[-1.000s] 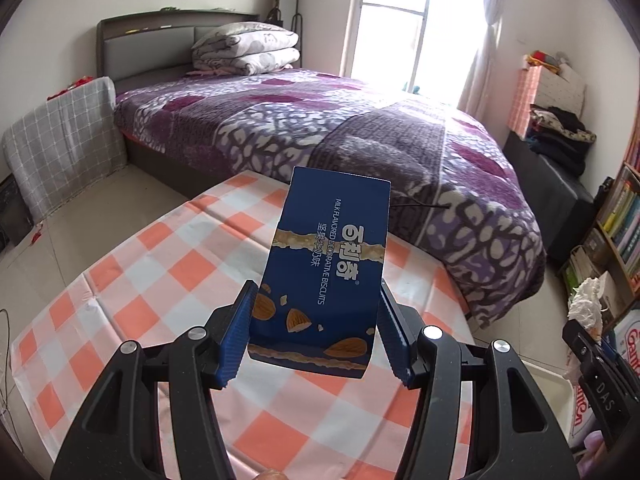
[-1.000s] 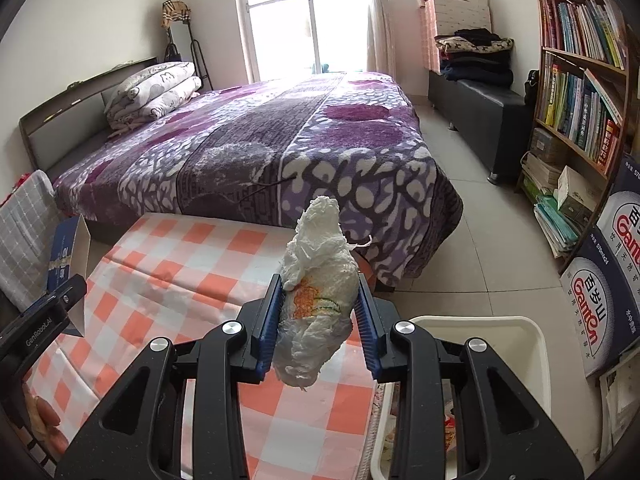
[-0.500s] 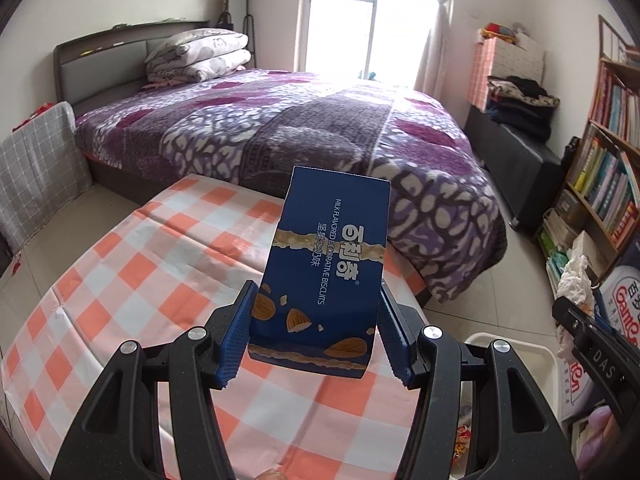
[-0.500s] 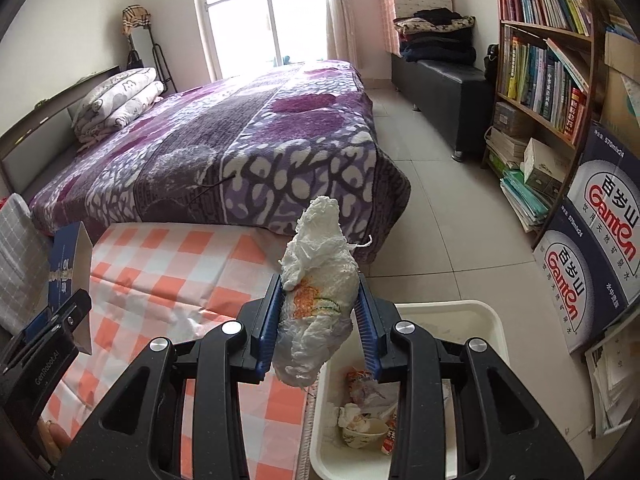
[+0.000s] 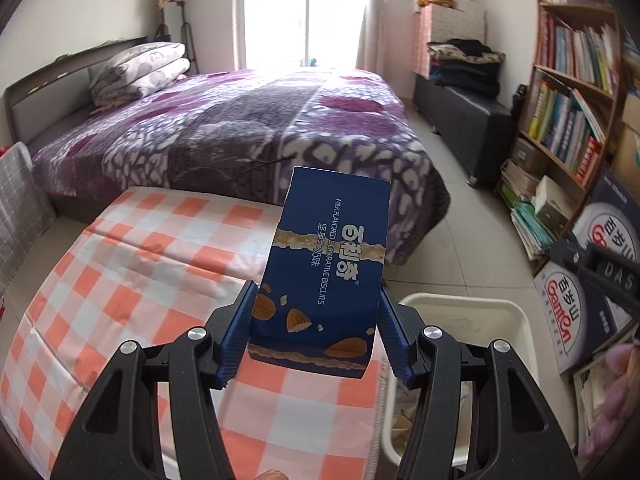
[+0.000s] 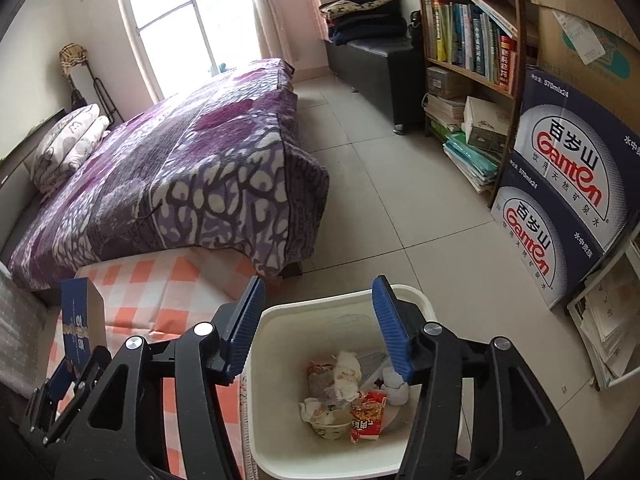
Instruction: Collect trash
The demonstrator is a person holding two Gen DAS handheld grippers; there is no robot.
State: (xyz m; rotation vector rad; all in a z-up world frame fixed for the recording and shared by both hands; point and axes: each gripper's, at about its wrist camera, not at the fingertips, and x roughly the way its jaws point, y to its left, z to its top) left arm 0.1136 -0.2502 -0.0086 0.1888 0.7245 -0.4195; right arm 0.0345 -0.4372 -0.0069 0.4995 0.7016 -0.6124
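Blue carton: biscuit box stands upright between the blue pads of the left gripper, clamped at its lower end, most of its length above the grip.
Left jaws: narrow, closed on the box's two side faces.
Box position: over the corner of the checked tablecloth, beside the bin and not above its opening.
White bin: waste bin stands on the floor against the table edge; it holds crumpled tissue, a red wrapper and other scraps.
Right jaws: right gripper spread wide and empty, poised directly over the bin mouth.
Stage, as judged: right side has nothing to deliver; the box is the item left in hand.
Risk one: release from this position would drop the box on the cloth or the bin's rim, since it is not over the opening.
Risk two: the low grip leaves the carton top-heavy; a quick swing could tip it out of the pads.
Risk three: both grippers converge on one bin; the left could strike the right if the right is not cleared.
Risk four: a thin carton may crush under firm squeeze.
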